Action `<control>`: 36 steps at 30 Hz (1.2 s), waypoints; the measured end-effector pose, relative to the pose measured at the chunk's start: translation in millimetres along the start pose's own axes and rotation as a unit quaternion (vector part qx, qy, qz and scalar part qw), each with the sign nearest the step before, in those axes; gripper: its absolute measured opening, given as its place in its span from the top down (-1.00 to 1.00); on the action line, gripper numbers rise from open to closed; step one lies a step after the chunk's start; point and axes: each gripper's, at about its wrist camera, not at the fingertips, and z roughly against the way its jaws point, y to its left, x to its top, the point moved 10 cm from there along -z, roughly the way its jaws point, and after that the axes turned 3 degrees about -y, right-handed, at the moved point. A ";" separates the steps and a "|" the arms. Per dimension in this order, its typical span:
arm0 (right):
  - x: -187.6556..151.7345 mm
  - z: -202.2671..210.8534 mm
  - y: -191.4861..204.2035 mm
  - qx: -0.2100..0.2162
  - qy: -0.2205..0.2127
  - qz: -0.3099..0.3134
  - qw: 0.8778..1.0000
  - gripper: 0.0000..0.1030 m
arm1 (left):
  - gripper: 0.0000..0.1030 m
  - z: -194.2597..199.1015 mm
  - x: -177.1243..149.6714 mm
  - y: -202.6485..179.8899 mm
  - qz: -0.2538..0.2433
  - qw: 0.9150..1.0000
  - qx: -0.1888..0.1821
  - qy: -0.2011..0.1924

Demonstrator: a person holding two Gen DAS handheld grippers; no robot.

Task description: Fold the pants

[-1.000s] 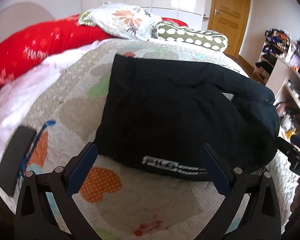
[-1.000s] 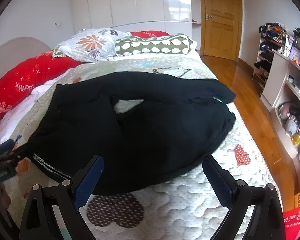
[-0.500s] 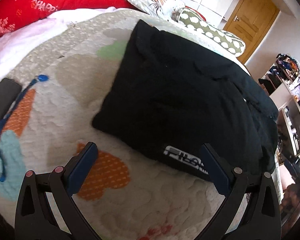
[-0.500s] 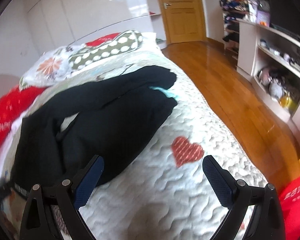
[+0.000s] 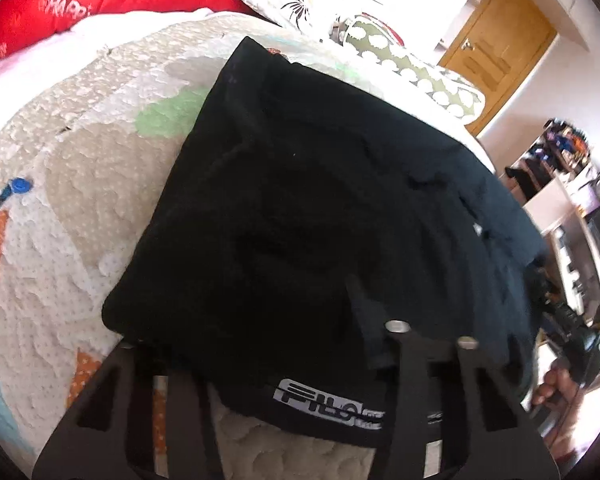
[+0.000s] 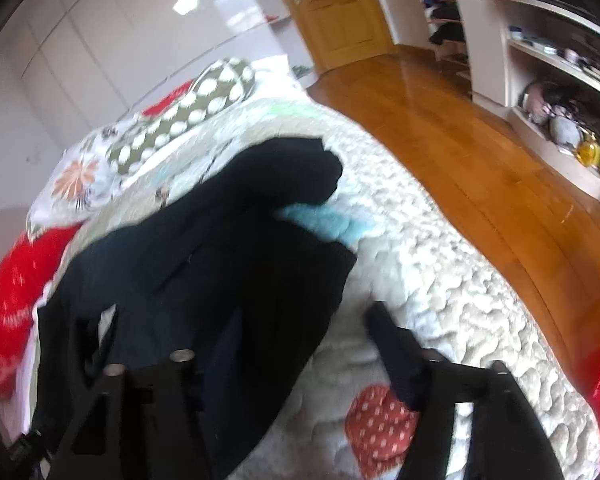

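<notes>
Nearest the left wrist camera, the left hand-held gripper (image 5: 260, 344) has just been closing over the waistband end of the black pants (image 5: 320, 208); dark cloth lies between its fingers, but one pad is lost against the black fabric, so whether it is already clamped on the pants cannot be told. The white waistband logo (image 5: 320, 402) sits just at its base and reads roughly "FILO", with smaller lettering beside it too blurred to read. The right hand-held gripper (image 6: 300, 324) has likewise just been closing, its jaws part-way in: the left finger is over the edge of the pants (image 6: 204, 272), the right finger (image 6: 392, 344) lies on bare quilt (image 6: 440, 280), so it straddles the garment's side edge without a plain grip. The pants lie spread, somewhat rumpled, along the bed, legs running toward the pillows. This looks like the opening step, taking hold of two points along the near end. Next, both grips probably need to be secure on cloth alone, not quilt, before lifting and carrying one half over the other. Farther off, a red pillow (image 5: 80, 4) carries white lettering, seemingly "HAPPY", cut off at the edge.
</notes>
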 end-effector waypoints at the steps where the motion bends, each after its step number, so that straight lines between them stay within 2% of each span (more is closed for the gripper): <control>1: 2.3 0.3 2.5 0.005 -0.003 0.002 1.000 0.32 | 0.50 0.8 1.3 0.4 0.003 1.000 -0.005 0.000; 4: 4.9 5.9 14.2 0.031 -0.007 0.013 0.999 0.78 | 0.61 7.6 2.8 -0.4 0.003 1.000 -0.015 0.001; 7: 10.3 33.3 21.5 0.038 -0.030 0.025 0.999 0.81 | 0.64 31.8 10.7 4.7 0.006 1.000 -0.025 -0.016; 10: 9.7 70.0 23.1 0.041 -0.051 0.035 0.997 0.81 | 0.65 59.7 17.2 12.7 -0.011 0.999 -0.024 -0.036; 14: -9.4 121.6 18.1 0.047 -0.063 0.045 0.996 0.81 | 0.65 93.2 12.9 32.6 -0.034 0.998 -0.016 -0.041; 17: -44.2 145.0 6.8 0.041 -0.042 0.062 0.996 0.81 | 0.65 96.2 -10.2 50.1 -0.043 0.999 -0.008 -0.017; 21: -91.0 141.4 -15.4 0.012 0.015 0.086 0.996 0.81 | 0.64 82.4 -46.8 63.2 -0.043 0.999 0.000 0.021; 24: -103.8 133.6 -31.5 -0.007 0.042 0.086 0.995 0.81 | 0.52 84.7 -57.9 64.5 -0.032 0.999 0.002 0.010; 25: -103.3 136.9 -34.8 -0.009 0.041 0.083 0.996 0.78 | 0.50 87.2 -59.5 63.5 -0.030 1.000 0.002 0.007; 27: -98.6 142.7 -37.4 -0.015 0.041 0.078 0.996 0.60 | 0.41 93.3 -58.9 65.8 -0.026 1.000 0.003 0.009; 28: -96.2 146.9 -40.7 -0.025 0.036 0.082 0.996 0.40 | 0.31 98.0 -60.6 70.0 -0.026 1.000 0.005 0.009; 29: -91.8 151.9 -43.0 -0.039 0.026 0.088 0.995 0.28 | 0.24 102.0 -60.8 73.0 -0.026 1.000 0.007 0.008; 31: -83.6 166.0 -45.9 -0.066 -0.003 0.105 0.992 0.24 | 0.02 113.3 -58.8 82.5 -0.026 1.000 0.017 -0.003; 33: -74.7 176.0 -43.0 -0.073 -0.021 0.113 0.991 0.21 | -0.09 120.3 -55.3 90.2 -0.024 0.999 0.021 -0.012; 36: -70.3 178.1 -17.6 -0.022 -0.022 0.112 0.993 0.19 | -0.09 125.3 -47.6 106.3 -0.016 0.998 0.051 -0.027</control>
